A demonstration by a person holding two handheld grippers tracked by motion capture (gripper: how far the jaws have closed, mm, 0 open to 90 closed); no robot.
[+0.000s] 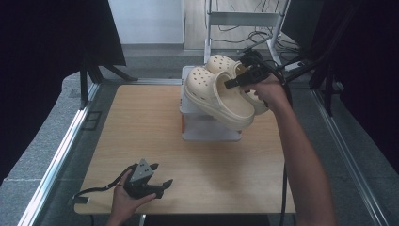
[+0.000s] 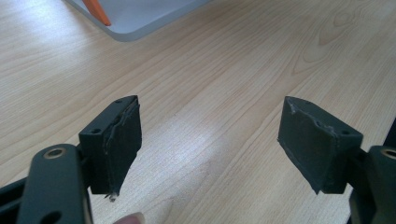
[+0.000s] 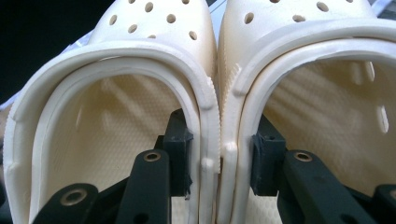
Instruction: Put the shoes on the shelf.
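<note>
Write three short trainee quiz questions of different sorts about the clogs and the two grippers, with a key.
1. True or false: the right gripper clamps the inner walls of both cream clogs together, one jaw inside each.
2. Multiple choice: the left gripper is A) open over bare table, B) shut on a clog, C) inside the white box.
3. Fill in: the clogs are held in the air above the white ____.

Key: 1 true; 2 A; 3 box.
</note>
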